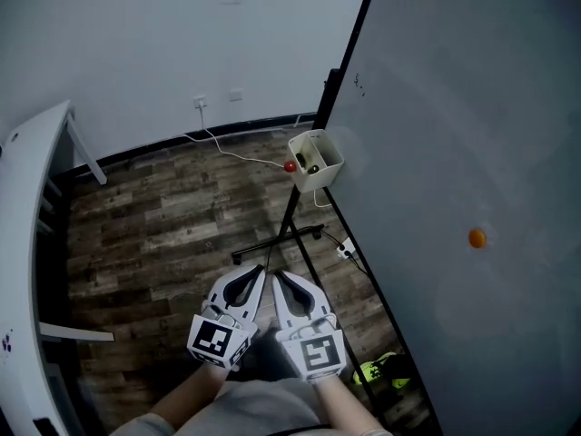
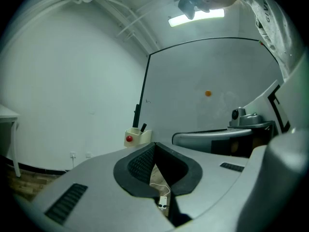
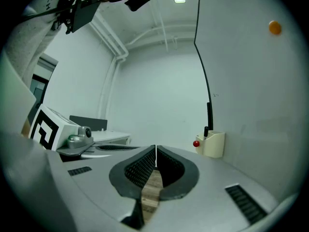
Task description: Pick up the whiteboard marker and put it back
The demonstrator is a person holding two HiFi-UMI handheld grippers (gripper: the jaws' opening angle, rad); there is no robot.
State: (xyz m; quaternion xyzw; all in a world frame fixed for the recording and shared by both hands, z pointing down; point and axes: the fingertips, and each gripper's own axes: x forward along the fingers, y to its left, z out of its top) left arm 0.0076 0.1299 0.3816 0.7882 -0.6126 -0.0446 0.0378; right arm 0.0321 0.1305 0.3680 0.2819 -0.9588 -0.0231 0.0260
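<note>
A cream holder box (image 1: 317,161) hangs on the whiteboard's left edge, with a dark whiteboard marker (image 1: 312,166) standing in it and a red knob (image 1: 290,165) on its side. Both grippers are low in the head view, side by side above the floor, well short of the box. My left gripper (image 1: 259,272) is shut with nothing in it, and so is my right gripper (image 1: 280,278). In the left gripper view the marker (image 2: 143,127) pokes out of the box (image 2: 138,137) beyond the shut jaws. In the right gripper view the box (image 3: 214,144) and marker (image 3: 206,131) sit right of the jaws.
The large whiteboard (image 1: 472,134) fills the right side and carries an orange magnet (image 1: 477,238). Its black stand legs (image 1: 277,239) spread over the wood floor, with a white cable and power strip (image 1: 345,250). A white table (image 1: 27,216) stands at the left. A green-yellow object (image 1: 386,371) lies near the board's foot.
</note>
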